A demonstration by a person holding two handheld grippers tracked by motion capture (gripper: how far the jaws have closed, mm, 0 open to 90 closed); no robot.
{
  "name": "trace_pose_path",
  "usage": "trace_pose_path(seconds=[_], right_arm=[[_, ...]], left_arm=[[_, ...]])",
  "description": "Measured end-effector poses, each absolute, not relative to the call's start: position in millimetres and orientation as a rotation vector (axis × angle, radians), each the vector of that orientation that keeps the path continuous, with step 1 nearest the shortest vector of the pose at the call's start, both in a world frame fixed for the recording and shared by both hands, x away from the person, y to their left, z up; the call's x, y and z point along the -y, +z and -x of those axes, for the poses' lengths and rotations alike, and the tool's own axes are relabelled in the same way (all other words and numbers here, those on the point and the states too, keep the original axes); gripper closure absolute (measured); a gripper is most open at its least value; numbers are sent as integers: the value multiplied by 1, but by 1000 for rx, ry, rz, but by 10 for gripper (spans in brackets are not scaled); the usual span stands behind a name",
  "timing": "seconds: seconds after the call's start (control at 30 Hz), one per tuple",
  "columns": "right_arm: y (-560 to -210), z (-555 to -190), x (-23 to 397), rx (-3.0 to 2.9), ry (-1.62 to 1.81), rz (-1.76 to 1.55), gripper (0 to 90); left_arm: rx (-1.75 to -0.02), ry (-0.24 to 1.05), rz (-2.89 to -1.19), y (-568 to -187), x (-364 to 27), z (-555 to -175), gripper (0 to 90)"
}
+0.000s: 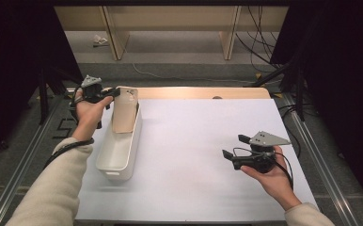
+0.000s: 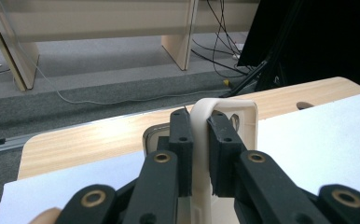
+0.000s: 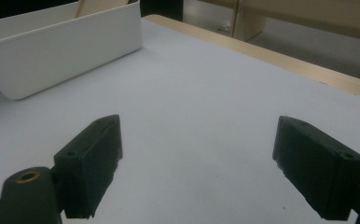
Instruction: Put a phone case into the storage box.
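Observation:
A flat beige board with rounded corners stands tilted in the far end of a long white bin at the table's left side. My left gripper reaches in from the left and is shut on the board's top edge. In the left gripper view the two black jaws of that left gripper pinch the thin rim of the beige board. My right gripper is held above the right part of the white table top with its jaws wide apart. Nothing lies between the jaws of the right gripper.
The white mat covers most of the wooden table, whose far edge shows bare wood. The white bin lies to the far left in the right gripper view. Cables and shelf legs stand on the floor beyond the table.

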State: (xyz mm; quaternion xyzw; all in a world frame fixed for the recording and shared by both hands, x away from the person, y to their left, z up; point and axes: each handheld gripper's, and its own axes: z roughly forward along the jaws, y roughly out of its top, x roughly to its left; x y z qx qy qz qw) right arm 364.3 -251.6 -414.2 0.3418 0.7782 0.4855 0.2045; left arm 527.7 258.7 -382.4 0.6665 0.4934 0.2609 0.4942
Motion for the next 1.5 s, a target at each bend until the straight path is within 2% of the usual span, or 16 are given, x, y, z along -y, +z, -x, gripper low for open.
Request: trace_pose_path(seconds=[0.87,1.5], right_arm=[[-415,-365,252,-2173,1358,-956,165],[-415,-365,252,-2174,1359,-958,166]], left_arm=[[-1211,620,-1636,-388,-257,-531,807],[-1247,675,-1701,-393,-259,-534,763]])
